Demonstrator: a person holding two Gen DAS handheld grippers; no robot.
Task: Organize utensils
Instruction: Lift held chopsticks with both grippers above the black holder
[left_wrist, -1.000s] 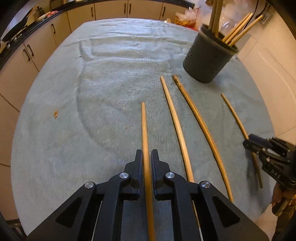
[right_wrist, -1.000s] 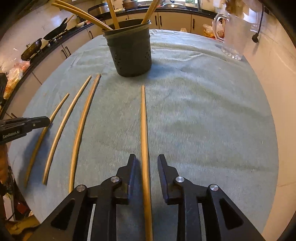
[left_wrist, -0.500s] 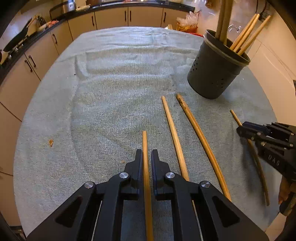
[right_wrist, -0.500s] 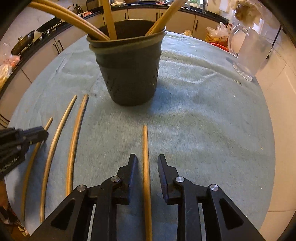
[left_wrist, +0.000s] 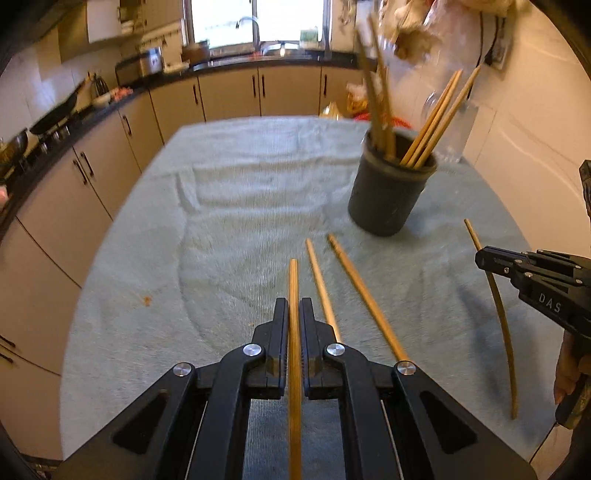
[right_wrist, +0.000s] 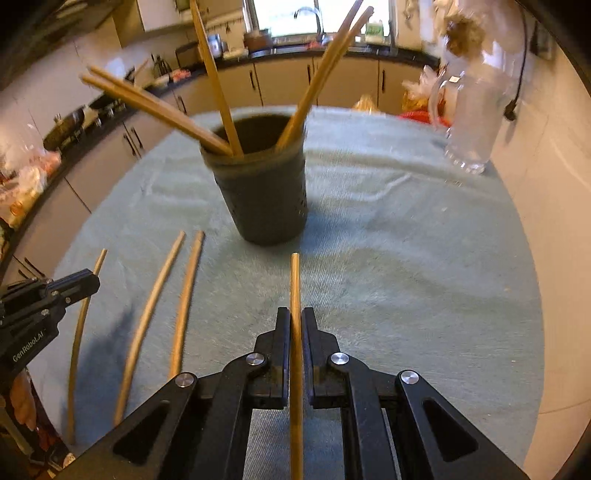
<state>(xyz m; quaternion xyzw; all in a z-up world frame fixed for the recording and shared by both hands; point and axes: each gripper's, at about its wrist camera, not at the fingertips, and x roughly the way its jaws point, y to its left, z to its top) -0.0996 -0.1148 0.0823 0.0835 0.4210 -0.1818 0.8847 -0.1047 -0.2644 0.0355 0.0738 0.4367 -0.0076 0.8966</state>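
Both hands had just come up off the table (left_wrist: 229, 206), each carrying one chopstick. The left claw (left_wrist: 294, 314) was clamped narrow on a chopstick (left_wrist: 293, 280) that ran straight out between its jaws toward twelve o'clock, as it had been a second before. The right claw (right_wrist: 295, 325) was the real change: its jaws had just been closing around the chopstick (right_wrist: 294, 280) lying between them, and they now pinched it, so this stick was held rather than merely straddled. Both views had tilted up from the cloth to take in the kitchen cabinets, and the dark holder (right_wrist: 262, 195) with several chopsticks already standing in it sat at about eleven o'clock ahead of the right claw, and at about one o'clock from the left claw. Two more chopsticks (left_wrist: 354, 280) lay loose on the cloth just right of the left claw's stick. In the left view the right claw showed at three o'clock with its stick curving beneath it. Judged from this, the picking-up was done for both sticks, and carrying them over the holder's mouth looked like the step in hand.
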